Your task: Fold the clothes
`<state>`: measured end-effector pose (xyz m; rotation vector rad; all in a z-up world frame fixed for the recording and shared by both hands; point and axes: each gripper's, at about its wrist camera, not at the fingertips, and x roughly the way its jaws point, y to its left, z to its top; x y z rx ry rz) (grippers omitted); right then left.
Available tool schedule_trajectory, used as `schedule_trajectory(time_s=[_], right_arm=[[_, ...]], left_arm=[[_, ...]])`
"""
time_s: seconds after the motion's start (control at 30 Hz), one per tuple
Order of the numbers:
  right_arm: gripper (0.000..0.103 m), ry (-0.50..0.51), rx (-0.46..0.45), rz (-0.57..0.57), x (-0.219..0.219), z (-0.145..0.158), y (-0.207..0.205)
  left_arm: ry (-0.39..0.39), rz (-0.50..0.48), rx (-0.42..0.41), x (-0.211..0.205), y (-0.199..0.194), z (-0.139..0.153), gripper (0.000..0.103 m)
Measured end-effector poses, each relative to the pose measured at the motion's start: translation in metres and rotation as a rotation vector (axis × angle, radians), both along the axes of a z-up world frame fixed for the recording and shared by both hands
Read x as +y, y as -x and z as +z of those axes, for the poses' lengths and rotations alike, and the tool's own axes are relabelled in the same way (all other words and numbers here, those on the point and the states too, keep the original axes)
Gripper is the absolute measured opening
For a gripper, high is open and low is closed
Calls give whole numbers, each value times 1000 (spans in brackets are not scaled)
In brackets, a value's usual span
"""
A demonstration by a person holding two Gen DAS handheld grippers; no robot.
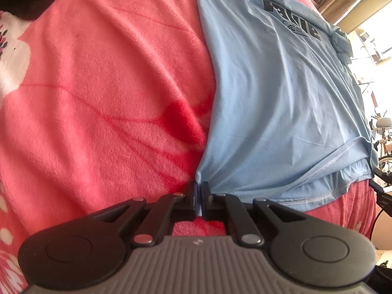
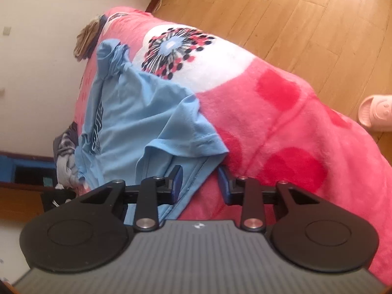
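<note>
Steeply tilted, left tool [image 1: 199, 186] pinches shirt [image 1: 281, 103] corner; right tool [image 2: 200, 171] angled down, part-open astride hem.

The right gripper [image 2: 199, 183] sits at 6 o'clock, jaws standing apart w/ a gap between them. The hem of the light blue t-shirt [image 2: 137, 112] hangs down between the jaws, close to the left blue pad; whether the pad presses it I cannot tell. The shirt is rumpled and runs from centre up to 11 o'clock, where it is bunched. It lies on a pink blanket [image 2: 281, 127] w/ red spots and a white flower print at 12 o'clock. Wooden floor [image 2: 306, 12] fills 1 to 2 o'clock. A pink slipper [image 2: 377, 112] is at 3 o'clock, on the floor. White wall [image 2: 36, 61] at 9 to 10 o'clock.
</note>
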<state>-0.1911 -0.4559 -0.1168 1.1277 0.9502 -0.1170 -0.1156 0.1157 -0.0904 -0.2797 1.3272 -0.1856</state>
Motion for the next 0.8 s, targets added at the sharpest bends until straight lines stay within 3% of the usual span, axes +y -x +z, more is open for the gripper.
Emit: schedule_trajectory(time_s=[0.2, 0.33, 0.5, 0.63, 0.8], right_arm=[[28, -34, -6, 6, 15, -11, -10], [1, -10, 9, -5, 20, -11, -8], [0, 62, -8, 13, 14, 11, 2], [0, 97, 39, 44, 6, 26, 4], [0, 178, 103, 85, 5, 24, -2]], left_arm=[[2, 13, 3, 0, 0, -2, 4], [0, 12, -4, 1, 3, -1, 4], [-5, 6, -2, 2, 4, 0, 4], [-21, -13, -3, -4, 1, 1, 4], [-26, -22, -8, -3, 0, 1, 4]])
